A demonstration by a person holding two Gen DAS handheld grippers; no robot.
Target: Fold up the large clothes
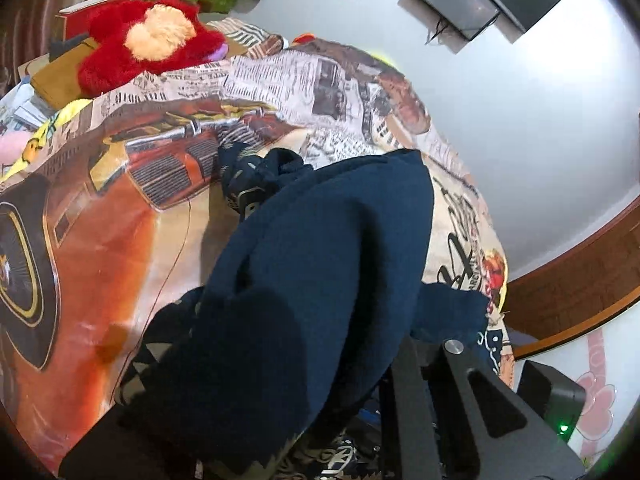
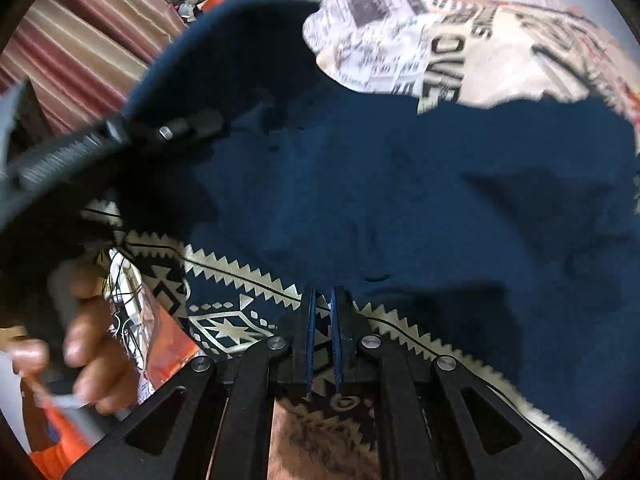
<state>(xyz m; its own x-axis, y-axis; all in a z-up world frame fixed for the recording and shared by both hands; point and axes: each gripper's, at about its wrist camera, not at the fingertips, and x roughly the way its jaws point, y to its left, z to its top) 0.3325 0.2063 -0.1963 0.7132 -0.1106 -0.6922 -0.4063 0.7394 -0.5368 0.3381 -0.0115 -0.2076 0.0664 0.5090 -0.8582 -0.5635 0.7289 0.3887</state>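
Left hand-held gripper (image 2: 120,132): jaws narrowed onto a raised fold of the navy blue knitted garment with cream zigzag pattern band (image 1: 320,260). In the left wrist view that fold drapes over the near fingers and hides the tips; only the right linkage arm shows at the lower right. In the right wrist view the same gripper enters from the left edge, cloth bunched over its tip, lifted clear of the bed.

Right hand-held gripper (image 2: 322,340): blue pads nearly together, fully closed. They sit over the cream zigzag band at the near edge of the garment; cannot tell if any cloth is pinched between them.

Garment location: spread across the bedsheet printed with an orange car and newspaper text (image 1: 120,240), occupying the near-right part of the bed, one part raised by the left gripper, the rest lying flat with wrinkles.

A person's hand (image 2: 92,344) is at the lower left of the right wrist view, blurred.

Far left on the bed: a red plush toy with a cream face (image 1: 148,48). A dark flat screen (image 1: 480,0) hangs on the white wall at the far right.
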